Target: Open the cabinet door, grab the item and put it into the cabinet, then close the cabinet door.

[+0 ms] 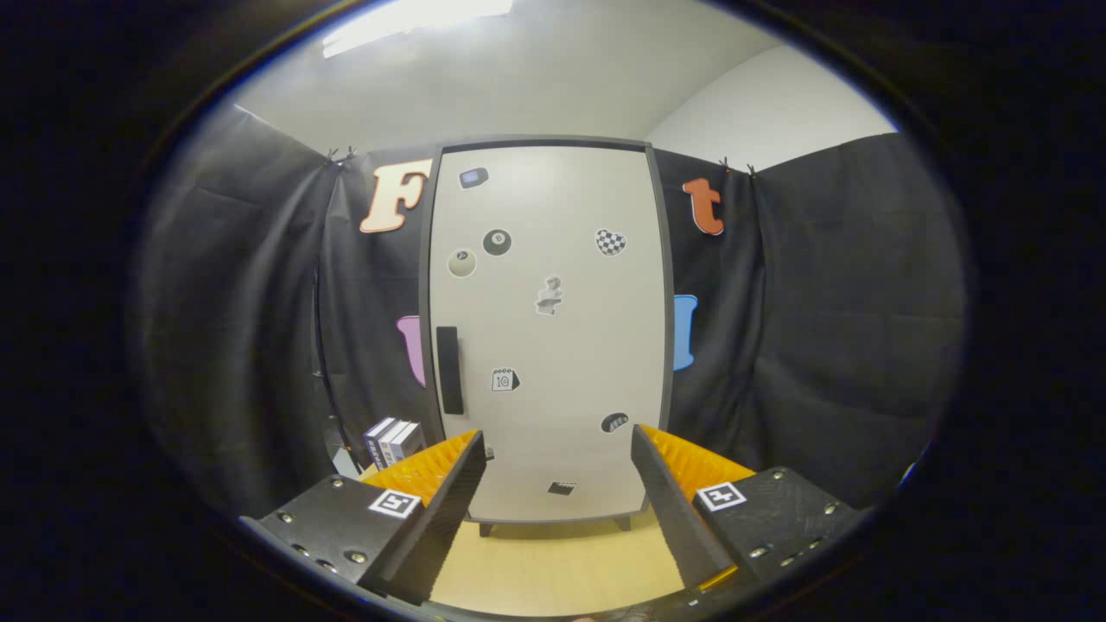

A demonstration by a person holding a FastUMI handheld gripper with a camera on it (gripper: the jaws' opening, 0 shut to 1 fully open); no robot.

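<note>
gripper view: the gripper (555,449) hangs with its 2 fingers spread wide, nothing between them. beyond them stands the cabinet (553,510) on a wooden table (553,570), its door (562,345) closed, dark handle (448,370) on the door's left side. small boxes (393,441) stand left of the cabinet, just beyond the left finger.

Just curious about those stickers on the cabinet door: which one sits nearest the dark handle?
The calendar-like sticker, just beside the lower part of the handle on the cabinet door. The other stickers sit higher, lower or farther across.
</note>
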